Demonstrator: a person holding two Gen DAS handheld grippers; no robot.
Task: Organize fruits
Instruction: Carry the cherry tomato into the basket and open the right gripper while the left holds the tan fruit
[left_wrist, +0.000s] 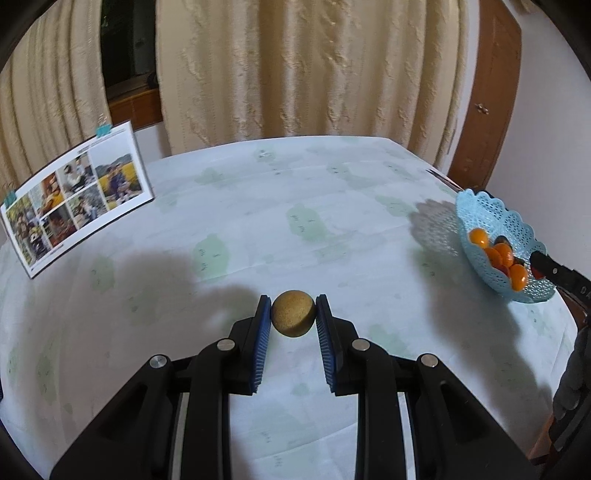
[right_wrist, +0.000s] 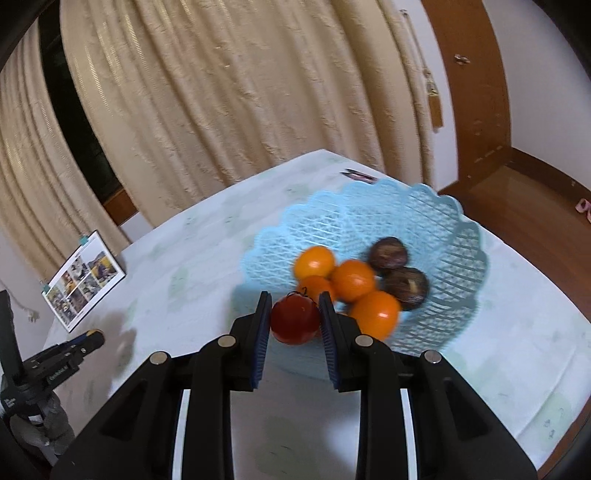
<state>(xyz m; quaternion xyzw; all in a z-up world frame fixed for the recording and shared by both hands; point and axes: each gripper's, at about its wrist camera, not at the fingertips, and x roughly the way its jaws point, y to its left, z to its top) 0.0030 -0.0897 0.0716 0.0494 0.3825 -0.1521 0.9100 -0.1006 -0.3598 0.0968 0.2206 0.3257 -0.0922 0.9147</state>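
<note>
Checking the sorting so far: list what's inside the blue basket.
In the blue basket: four orange fruits and two dark brown ones. The right gripper holds a red fruit at the near rim. Anything beneath the pile is hidden.

Both wrist views look forward, close over the table (left_wrist: 332, 221), sharing the basket (right_wrist: 369, 206).

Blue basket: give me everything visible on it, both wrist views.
The blue basket is a light-blue plastic bowl of open lattice with a scalloped rim. It sits upright on the pale patterned tablecloth near the table's edge. Inside lie orange fruits and two dark brown ones. The right gripper, shut on a red fruit, reaches over its near rim.
</note>
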